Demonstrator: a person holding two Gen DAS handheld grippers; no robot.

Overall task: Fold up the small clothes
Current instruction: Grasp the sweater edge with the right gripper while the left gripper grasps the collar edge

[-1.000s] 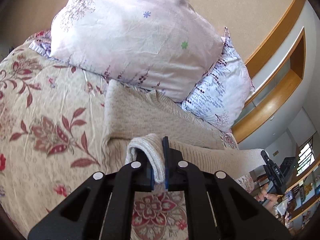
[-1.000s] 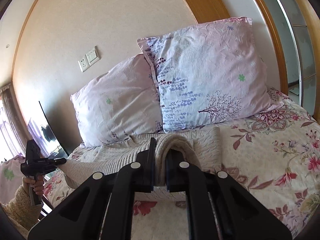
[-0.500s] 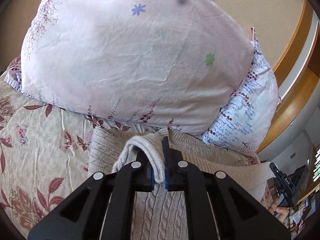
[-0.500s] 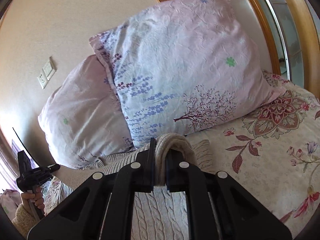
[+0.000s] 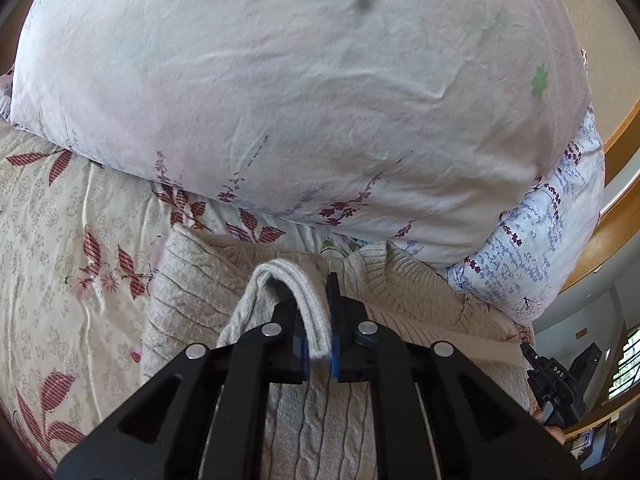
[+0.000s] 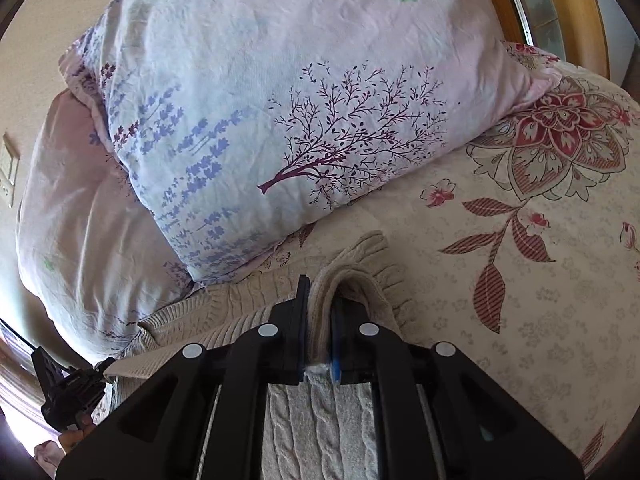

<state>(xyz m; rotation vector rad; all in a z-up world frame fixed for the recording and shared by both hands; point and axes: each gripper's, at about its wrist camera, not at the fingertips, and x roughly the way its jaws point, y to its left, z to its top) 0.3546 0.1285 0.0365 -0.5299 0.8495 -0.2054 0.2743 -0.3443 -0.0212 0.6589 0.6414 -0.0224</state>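
Observation:
A beige cable-knit sweater [image 5: 188, 284] lies on the floral bedspread, close under the pillows. My left gripper [image 5: 318, 320] is shut on a folded edge of the sweater and holds it over the sweater's upper part near the neckline. My right gripper [image 6: 320, 312] is shut on the other corner of the same sweater [image 6: 224, 320], folded over its ribbed edge. The fabric stretches between both grippers. Each gripper shows in the other's view, low at the edge: the right one [image 5: 560, 384] and the left one [image 6: 72, 392].
A large pale pink pillow [image 5: 300, 80] and a lilac-printed pillow [image 6: 280, 100] lean against the wall just beyond the sweater. The floral bedspread [image 6: 540, 260] extends on both sides. A wooden headboard frame [image 5: 616, 208] stands at the right.
Both grippers have carried the sweater's edge forward toward the pillows and lowered it over the sweater's top part. The pillows now fill the views.

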